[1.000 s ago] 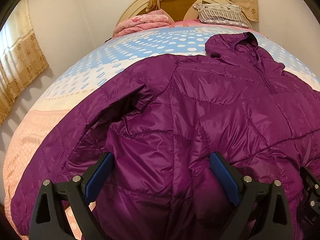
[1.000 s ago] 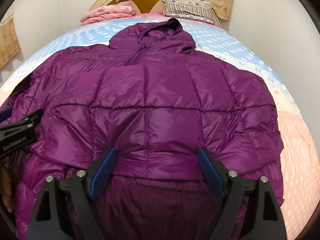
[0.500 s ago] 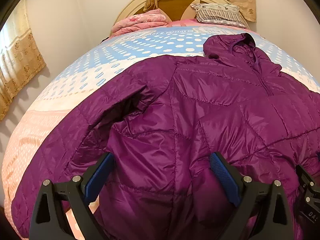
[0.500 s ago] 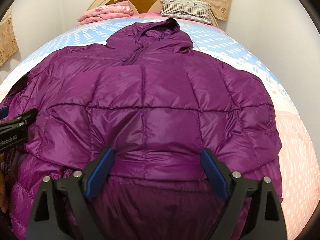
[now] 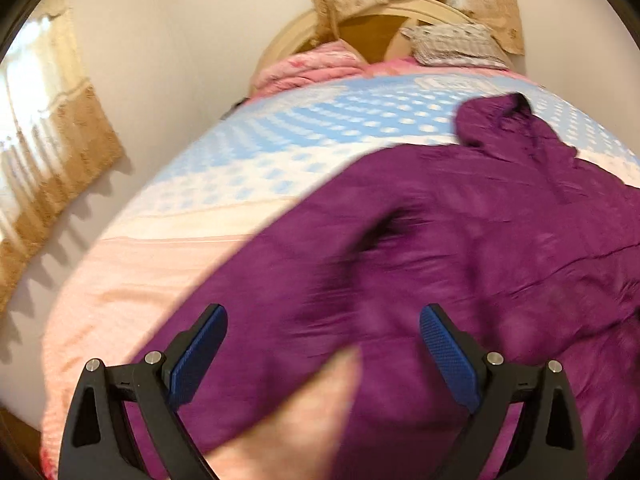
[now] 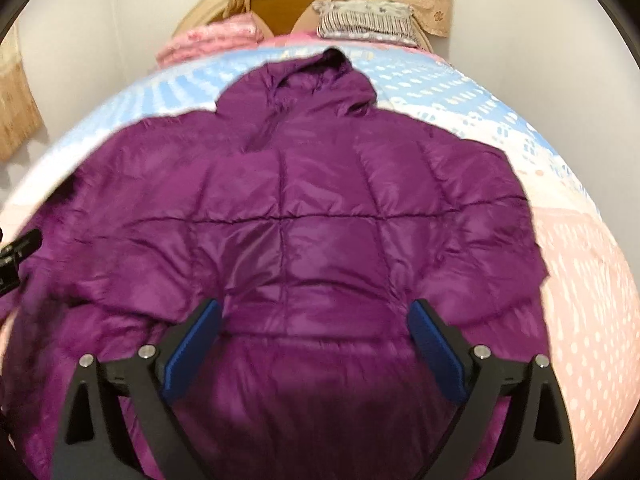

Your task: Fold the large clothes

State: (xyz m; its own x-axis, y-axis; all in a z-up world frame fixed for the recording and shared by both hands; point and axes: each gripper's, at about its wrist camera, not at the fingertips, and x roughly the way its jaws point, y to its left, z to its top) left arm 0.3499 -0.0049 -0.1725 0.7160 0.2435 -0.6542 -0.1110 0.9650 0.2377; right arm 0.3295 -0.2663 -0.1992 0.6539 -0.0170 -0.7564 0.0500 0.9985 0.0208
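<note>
A large purple quilted hooded jacket (image 6: 320, 216) lies spread on the bed, hood toward the headboard. It also shows in the left wrist view (image 5: 460, 248), blurred by motion. My left gripper (image 5: 323, 344) is open and empty above the jacket's left sleeve and side; a patch of pink sheet shows between its fingers. My right gripper (image 6: 314, 340) is open and empty above the jacket's lower middle. The left gripper's body shows at the left edge of the right wrist view (image 6: 16, 252).
The bed (image 5: 280, 140) has a blue, white and pink dotted sheet. A folded pink blanket (image 6: 208, 40) and a striped pillow (image 6: 366, 20) lie by the rounded headboard. A wall and curtain (image 5: 52, 160) stand left of the bed; a wall stands right.
Both grippers have pulled back and up from the jacket. The left one swung left, bringing more sheet and wall into view. Both stay open.
</note>
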